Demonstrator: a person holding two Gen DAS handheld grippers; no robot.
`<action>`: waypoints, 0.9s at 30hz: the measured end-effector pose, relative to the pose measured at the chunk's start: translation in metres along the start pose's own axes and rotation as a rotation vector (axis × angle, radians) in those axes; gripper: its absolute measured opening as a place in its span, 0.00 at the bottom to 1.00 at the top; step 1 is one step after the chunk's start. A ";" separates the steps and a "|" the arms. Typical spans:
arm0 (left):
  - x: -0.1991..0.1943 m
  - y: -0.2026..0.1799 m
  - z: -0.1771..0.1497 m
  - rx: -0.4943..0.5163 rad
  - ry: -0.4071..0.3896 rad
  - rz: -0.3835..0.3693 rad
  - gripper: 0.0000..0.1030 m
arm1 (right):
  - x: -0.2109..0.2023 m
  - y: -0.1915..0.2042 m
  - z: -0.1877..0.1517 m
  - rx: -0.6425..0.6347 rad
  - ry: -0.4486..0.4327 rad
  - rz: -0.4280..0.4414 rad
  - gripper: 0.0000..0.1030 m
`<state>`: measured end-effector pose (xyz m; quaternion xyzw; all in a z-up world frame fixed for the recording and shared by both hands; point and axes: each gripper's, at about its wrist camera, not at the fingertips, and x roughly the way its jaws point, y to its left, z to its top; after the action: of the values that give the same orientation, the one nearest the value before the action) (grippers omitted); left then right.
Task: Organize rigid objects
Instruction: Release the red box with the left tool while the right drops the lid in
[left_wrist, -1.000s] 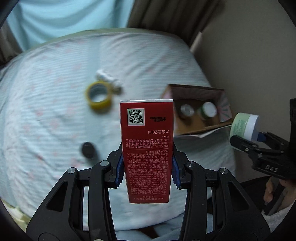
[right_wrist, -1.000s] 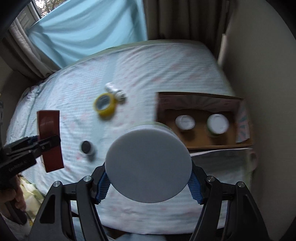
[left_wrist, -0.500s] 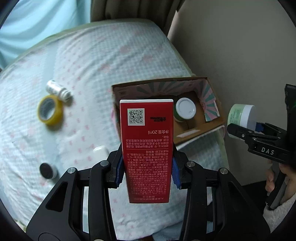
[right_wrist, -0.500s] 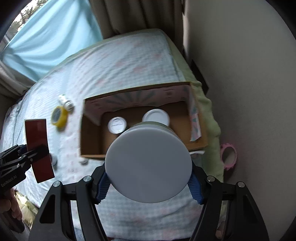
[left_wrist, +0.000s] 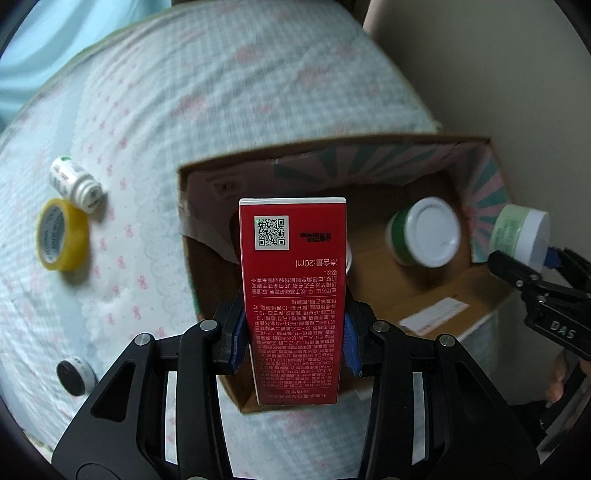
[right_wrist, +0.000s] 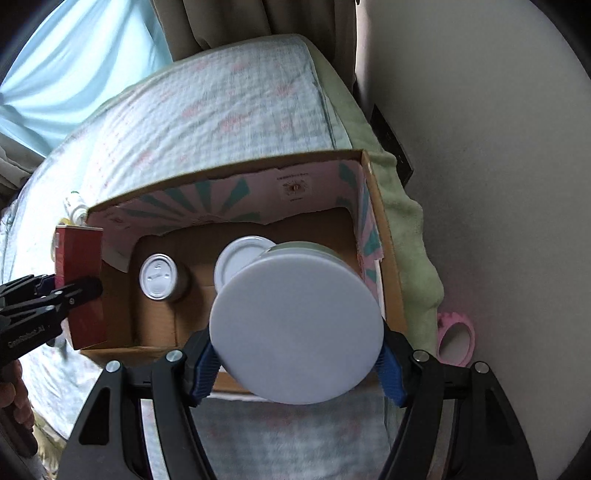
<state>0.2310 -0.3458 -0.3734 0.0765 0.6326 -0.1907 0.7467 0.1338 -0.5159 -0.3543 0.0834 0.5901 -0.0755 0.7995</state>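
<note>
Left tongs (left_wrist: 291, 343) clench a glossy red carton (left_wrist: 291, 288); right tongs (right_wrist: 297, 363) grip a round white-lidded jar (right_wrist: 295, 328).

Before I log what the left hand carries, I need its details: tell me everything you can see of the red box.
The red box is a slim, tall carton, cardboard by its look, with a white rim at its far end. The face in view bears a QR code, a barcode, "20ml" and dense white small print, all upside down to the camera. It looks closed and undented. The left hand-held gripper clamps its lower sides between blue pads, holding it over the left part of the open cardboard box.
</note>
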 end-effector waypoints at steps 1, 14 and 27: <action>0.005 0.002 -0.001 -0.004 0.008 0.003 0.36 | 0.002 0.000 -0.002 -0.006 -0.004 0.005 0.65; -0.004 0.005 -0.005 -0.001 -0.060 -0.062 1.00 | -0.006 -0.007 -0.010 0.067 -0.141 -0.056 1.00; -0.041 0.018 -0.025 0.013 -0.095 -0.027 1.00 | -0.025 0.001 -0.017 0.069 -0.069 -0.071 1.00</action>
<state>0.2098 -0.3130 -0.3399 0.0636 0.5960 -0.2084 0.7729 0.1110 -0.5108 -0.3355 0.0874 0.5619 -0.1270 0.8127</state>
